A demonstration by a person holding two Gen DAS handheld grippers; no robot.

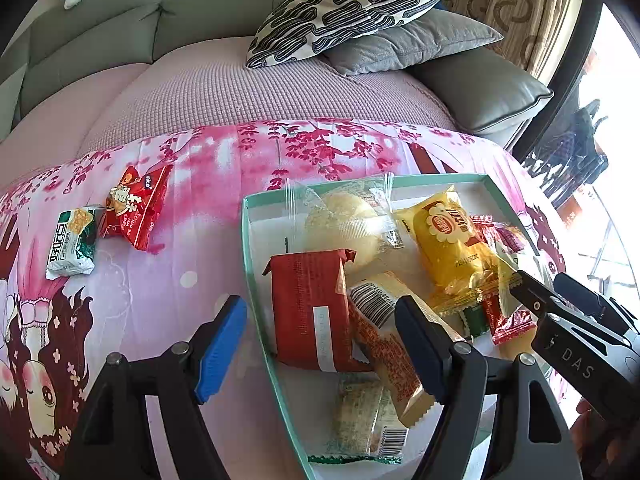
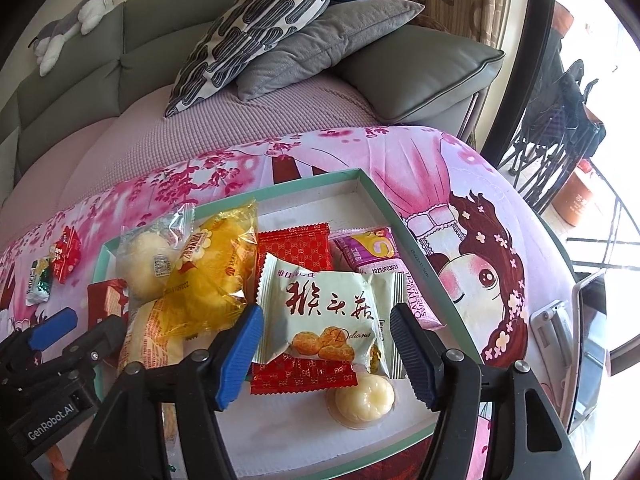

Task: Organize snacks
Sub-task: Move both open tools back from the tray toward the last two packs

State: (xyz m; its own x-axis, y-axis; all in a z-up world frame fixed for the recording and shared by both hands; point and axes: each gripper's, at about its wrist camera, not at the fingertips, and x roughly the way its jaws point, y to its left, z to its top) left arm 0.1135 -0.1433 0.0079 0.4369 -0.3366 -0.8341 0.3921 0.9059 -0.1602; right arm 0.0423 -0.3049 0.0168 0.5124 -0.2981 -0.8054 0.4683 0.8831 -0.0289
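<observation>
Left gripper (image 1: pixel 320 344) over the near-left corner of the tray (image 1: pixel 256 280), fingers (image 1: pixel 222 350) apart, nothing pinched. Left finger sits outside the tray wall over the cloth (image 1: pixel 168 300); right finger is inside, over the orange pack (image 1: pixel 390 356). Red pack (image 1: pixel 310 312) lies flat between the fingers, not touched as far as I can tell.

Right gripper (image 2: pixel 324 354) over the tray's right half, fingers (image 2: pixel 240 356) about half open, straddling the white pack (image 2: pixel 324 308) with the cookie print. Pads are just beside its edges; can't tell if the left pad touches. Pack rests on a red-patterned pack (image 2: pixel 296 252), not lifted. Round jelly (image 2: pixel 364 400) lies just below it on the tray floor.

Also in the tray:
- yellow pack (image 1: pixel 452 240)
- clear-wrapped bun (image 1: pixel 344 224)
- pale pack (image 1: pixel 360 416) near the front wall
- purple pack (image 2: pixel 370 252) at the right wall

Outside the tray, on the cloth to the left, well apart from it: green pack (image 1: pixel 74 242) and red bag (image 1: pixel 136 206), touching each other.

Tray sits on the cloth-covered tabletop, sofa (image 1: pixel 100 32) with pillows (image 1: pixel 352 8) behind. Phone (image 2: pixel 588 344) at the tabletop's right edge.
</observation>
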